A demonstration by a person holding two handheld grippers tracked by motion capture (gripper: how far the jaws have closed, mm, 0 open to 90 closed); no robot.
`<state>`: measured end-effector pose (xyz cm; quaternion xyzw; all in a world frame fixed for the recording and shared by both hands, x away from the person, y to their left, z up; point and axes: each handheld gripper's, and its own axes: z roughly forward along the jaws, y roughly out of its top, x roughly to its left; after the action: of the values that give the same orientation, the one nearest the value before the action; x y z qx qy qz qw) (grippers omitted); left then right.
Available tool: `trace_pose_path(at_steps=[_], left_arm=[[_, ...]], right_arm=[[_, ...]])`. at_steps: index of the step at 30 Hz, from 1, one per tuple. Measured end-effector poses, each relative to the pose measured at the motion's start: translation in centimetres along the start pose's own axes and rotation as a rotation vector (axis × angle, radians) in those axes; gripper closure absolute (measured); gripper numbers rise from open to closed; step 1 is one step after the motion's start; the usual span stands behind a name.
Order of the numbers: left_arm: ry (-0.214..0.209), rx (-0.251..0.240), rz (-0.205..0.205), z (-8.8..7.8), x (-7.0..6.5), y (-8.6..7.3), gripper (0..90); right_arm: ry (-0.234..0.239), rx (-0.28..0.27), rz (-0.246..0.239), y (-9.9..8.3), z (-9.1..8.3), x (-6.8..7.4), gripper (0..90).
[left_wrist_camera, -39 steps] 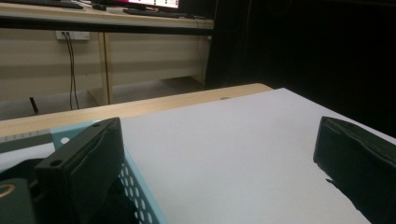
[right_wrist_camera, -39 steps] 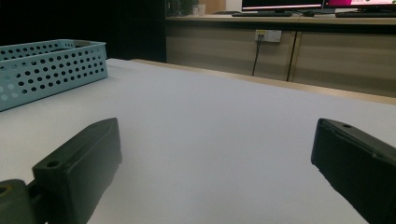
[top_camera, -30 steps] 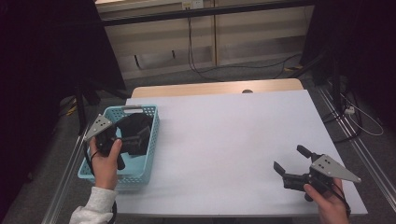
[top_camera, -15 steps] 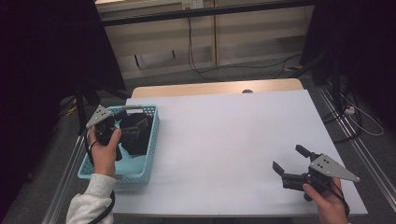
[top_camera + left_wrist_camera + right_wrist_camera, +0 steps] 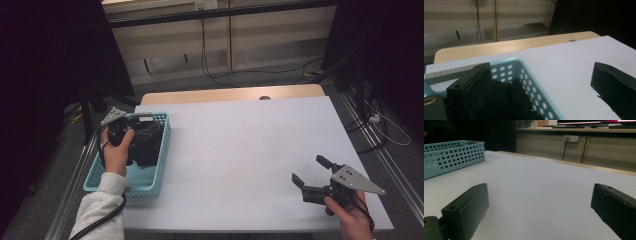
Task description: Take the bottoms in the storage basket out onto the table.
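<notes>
The left gripper [image 5: 131,131] is now sitting farther along the blue basket [image 5: 161,159] than a second ago, having moved up from its near end to hover over the far half, while the right gripper [image 5: 314,172] is staying where it was at the near right corner of the white surface [image 5: 240,150]. Both pairs of jaws are standing spread wide with nothing between them. The basket's perforated wall is rising between the left jaws in the left gripper view, one jaw over the inside and one over the bare surface. A dark, soft-looking black bundle [image 5: 146,144] is lying inside the basket, just beneath the left gripper; its exact shape is hard to tell in the dim light
</notes>
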<state>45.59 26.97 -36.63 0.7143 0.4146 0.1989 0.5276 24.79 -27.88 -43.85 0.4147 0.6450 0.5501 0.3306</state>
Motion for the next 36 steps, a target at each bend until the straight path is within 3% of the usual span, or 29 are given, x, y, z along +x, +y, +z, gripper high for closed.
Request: trace_pose_path(at_steps=[3, 10, 15, 30, 36], left_arm=[[0.026, 0.025, -0.01, 0.4, 0.9, -0.4, 3.6], [0.104, 0.091, -0.085, 1.6, 3.0, -1.4, 4.2], [0.113, 0.145, -0.117, 2.4, 3.6, -1.7, 5.1], [0.213, 0.324, -0.083, 5.0, 4.7, -3.9, 3.9], [0.225, 0.393, -0.013, 6.2, 4.3, -4.5, 1.4]], right_arm=[[0.001, -0.001, 0.005, 0.0, 0.0, 0.0, 0.9], [0.008, 0.003, 0.003, 0.0, 0.1, 0.1, 0.9], [0.009, 0.001, 0.005, 0.0, 0.1, 0.1, 0.9], [0.017, 0.006, -0.002, 0.0, 0.2, 0.2, 0.8], [0.022, 0.006, 0.004, 0.0, 0.3, 0.3, 0.8]])
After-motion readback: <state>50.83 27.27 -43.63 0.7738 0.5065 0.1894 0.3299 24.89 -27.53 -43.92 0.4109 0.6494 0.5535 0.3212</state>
